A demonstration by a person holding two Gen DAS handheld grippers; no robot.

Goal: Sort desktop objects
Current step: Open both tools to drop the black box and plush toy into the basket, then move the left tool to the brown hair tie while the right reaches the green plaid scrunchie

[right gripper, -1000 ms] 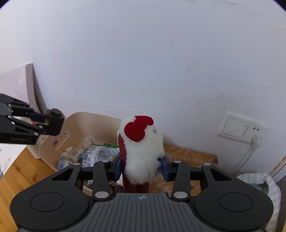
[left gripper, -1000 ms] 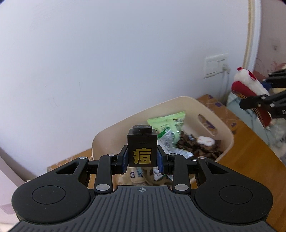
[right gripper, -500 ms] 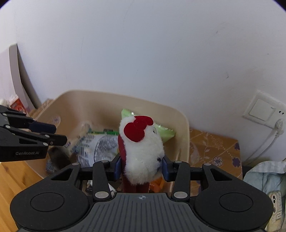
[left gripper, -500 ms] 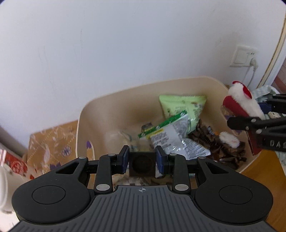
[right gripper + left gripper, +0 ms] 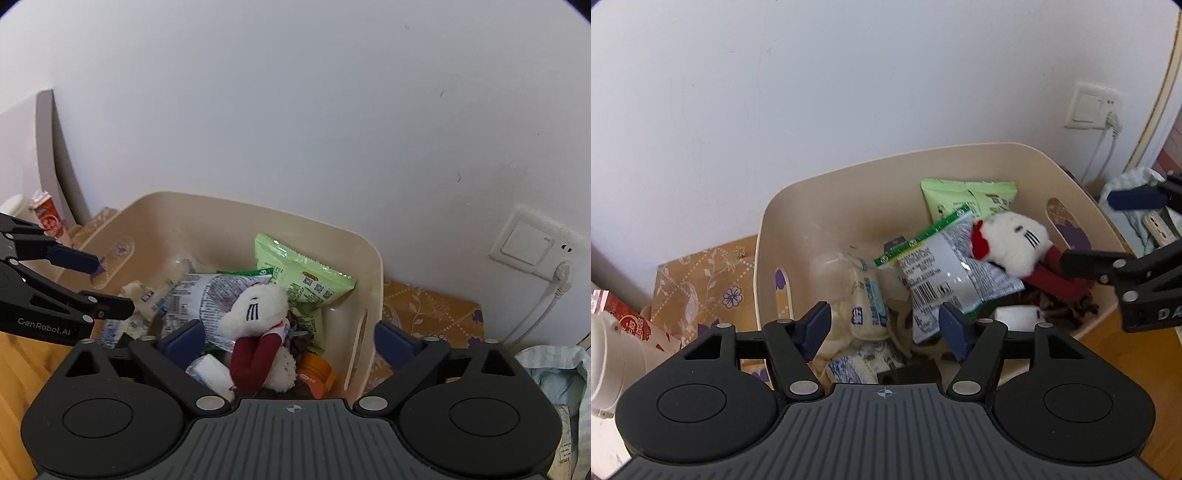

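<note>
A beige bin (image 5: 886,162) stands against the wall, full of snack packets. My left gripper (image 5: 885,328) hovers over its near left part, jaws opening, nothing between the pads. The black block (image 5: 908,371) lies loose in the bin just under it. A white plush toy with a red bow and red body (image 5: 1015,247) lies on the packets at the right. My right gripper (image 5: 290,341) hangs above the plush toy (image 5: 255,314), jaws opening wide and clear of it. Each view catches the other gripper: the right gripper (image 5: 1108,229) and the left gripper (image 5: 99,284).
A green packet (image 5: 303,273) and a silver packet (image 5: 945,269) lie in the bin with small white packs (image 5: 866,306). A wall socket (image 5: 528,243) is at the right, a floral cover (image 5: 701,280) beside the bin, a red carton (image 5: 48,221) at the left.
Both grippers sank toward the bin and opened. The left let go of the black block and the right let go of the plush toy; both now lie in the bin.
</note>
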